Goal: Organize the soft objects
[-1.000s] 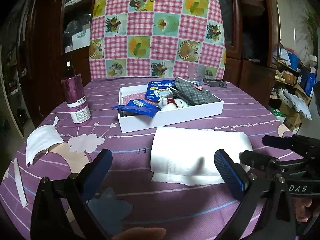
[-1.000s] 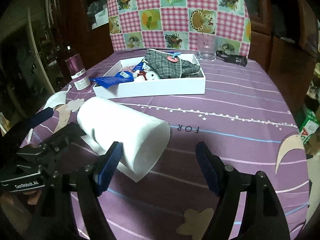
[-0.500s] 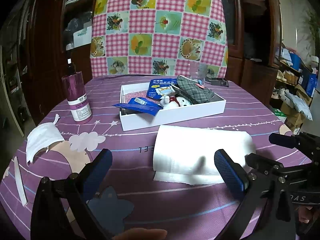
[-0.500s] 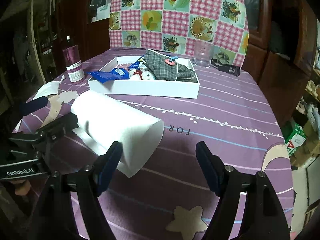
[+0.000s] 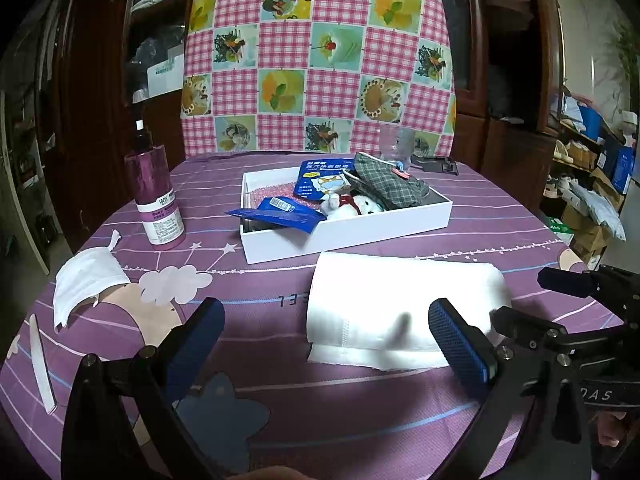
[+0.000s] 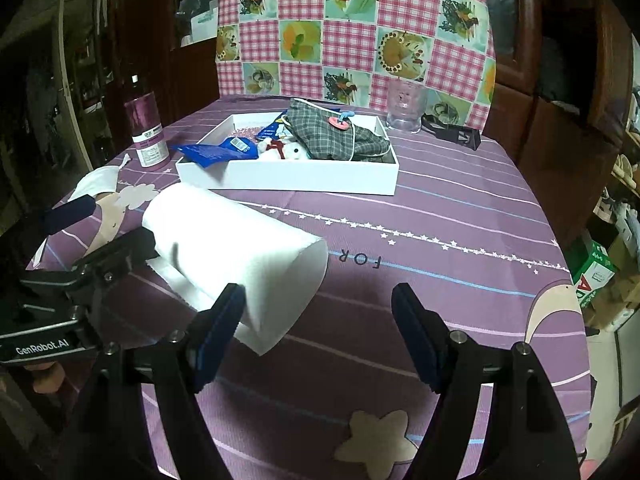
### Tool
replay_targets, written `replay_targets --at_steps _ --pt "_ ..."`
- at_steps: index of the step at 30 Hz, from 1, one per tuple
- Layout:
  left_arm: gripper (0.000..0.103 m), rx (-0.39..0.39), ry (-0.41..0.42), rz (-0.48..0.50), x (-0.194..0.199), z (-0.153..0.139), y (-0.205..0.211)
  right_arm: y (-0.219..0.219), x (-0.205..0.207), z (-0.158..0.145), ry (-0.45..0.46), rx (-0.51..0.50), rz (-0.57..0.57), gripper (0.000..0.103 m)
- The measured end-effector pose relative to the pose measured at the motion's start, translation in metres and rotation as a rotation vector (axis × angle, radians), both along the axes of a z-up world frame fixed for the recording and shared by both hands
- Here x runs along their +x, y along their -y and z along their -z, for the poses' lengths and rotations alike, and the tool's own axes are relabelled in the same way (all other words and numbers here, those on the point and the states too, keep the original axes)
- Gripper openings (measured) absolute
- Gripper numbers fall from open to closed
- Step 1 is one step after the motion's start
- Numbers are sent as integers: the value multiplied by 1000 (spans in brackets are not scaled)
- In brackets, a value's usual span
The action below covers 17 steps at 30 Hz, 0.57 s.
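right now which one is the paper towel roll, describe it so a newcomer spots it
Start at the white tray in the middle of the purple tablecloth. Just in front of it lies the paper towel roll on its side, loose sheet trailing. It is the only big plain white cylinder; the face mask is flat.

A round table under a purple cartoon-print tablecloth (image 5: 360,412) carries everything. A white tray (image 5: 352,236) sits near its middle. In front of the tray lies a roll of paper towel (image 5: 384,300) on its side. Left of the tray stands a purple bottle (image 5: 154,196), with a white face mask (image 5: 86,280) nearer. Behind the tray stand a clear cup (image 6: 406,108) and a black clip-like object (image 6: 456,134).
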State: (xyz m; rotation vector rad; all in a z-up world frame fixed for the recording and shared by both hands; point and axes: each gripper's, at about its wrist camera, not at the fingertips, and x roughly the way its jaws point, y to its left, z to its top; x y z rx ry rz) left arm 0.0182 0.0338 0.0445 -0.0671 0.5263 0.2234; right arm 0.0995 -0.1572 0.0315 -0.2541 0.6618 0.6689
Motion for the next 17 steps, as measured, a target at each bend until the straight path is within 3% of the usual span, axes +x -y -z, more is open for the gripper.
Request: replay_targets --at_steps 9,17 --pt "103 4 3 2 -1 -1 1 0 0 0 -1 0 0 76" --pt "103 6 4 62 -3 -2 9 0 0 0 -1 1 1 76"
